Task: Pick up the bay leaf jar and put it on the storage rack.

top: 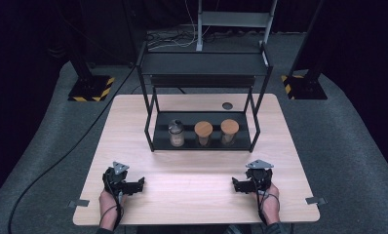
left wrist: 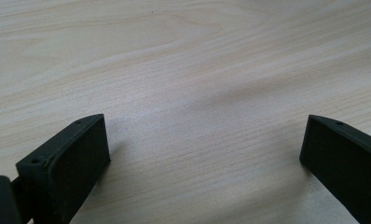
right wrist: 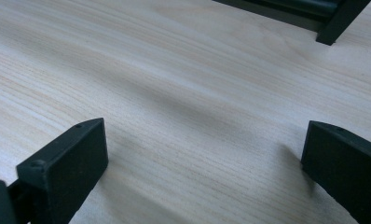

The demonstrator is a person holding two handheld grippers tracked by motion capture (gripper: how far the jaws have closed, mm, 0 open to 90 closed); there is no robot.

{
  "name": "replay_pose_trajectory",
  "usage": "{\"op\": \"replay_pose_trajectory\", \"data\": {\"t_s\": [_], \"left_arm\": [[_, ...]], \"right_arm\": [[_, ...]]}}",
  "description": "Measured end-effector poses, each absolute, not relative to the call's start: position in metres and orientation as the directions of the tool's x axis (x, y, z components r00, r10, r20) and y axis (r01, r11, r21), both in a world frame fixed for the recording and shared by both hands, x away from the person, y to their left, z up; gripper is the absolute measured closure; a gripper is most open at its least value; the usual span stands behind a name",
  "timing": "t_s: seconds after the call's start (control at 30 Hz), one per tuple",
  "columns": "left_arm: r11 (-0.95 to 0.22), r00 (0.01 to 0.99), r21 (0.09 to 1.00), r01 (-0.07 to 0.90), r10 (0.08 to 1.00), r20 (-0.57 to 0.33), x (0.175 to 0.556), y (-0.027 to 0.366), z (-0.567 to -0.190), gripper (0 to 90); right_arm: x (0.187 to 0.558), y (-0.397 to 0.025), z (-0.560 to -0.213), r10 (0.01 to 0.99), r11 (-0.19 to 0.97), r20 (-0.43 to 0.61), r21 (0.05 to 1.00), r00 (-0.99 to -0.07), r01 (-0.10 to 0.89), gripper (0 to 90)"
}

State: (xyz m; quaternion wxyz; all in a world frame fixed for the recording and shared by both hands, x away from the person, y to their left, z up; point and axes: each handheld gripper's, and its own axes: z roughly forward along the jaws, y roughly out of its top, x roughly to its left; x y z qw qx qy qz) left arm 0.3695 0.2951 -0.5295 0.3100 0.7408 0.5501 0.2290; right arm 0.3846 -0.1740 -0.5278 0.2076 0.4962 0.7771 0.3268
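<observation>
A black two-tier metal rack [top: 202, 73] stands at the back middle of the wooden table [top: 192, 170]. On its lower shelf sit three jars in a row: a glass jar with a dark lid [top: 176, 133], then two jars with round wooden lids [top: 203, 132] [top: 229, 131]. My left gripper [top: 139, 184] rests near the front left of the table, held by a hand, jaws wide open over bare wood [left wrist: 202, 135]. My right gripper [top: 237, 185] rests near the front right, also open with nothing between its jaws [right wrist: 202, 144]. Both point inward.
A round dark grommet hole [top: 227, 105] lies in the table behind the rack. One rack foot [right wrist: 335, 23] appears at the top right of the right gripper view. Small metal clips [top: 79, 203] [top: 315, 200] sit at the front corners. Stand bases with yellow-black stripes [top: 90, 88] are on the floor.
</observation>
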Motion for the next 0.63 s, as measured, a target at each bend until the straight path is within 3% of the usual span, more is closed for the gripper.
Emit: {"op": "replay_pose_trajectory", "data": {"t_s": [0.63], "left_arm": [[-0.203,0.29,0.711,0.673,0.957,-0.002,0.3695,0.2951,-0.5295,0.7]], "right_arm": [[0.384,-0.1735,-0.5279,0.904,0.298,0.001,0.715,-0.427,0.633,0.0]]}}
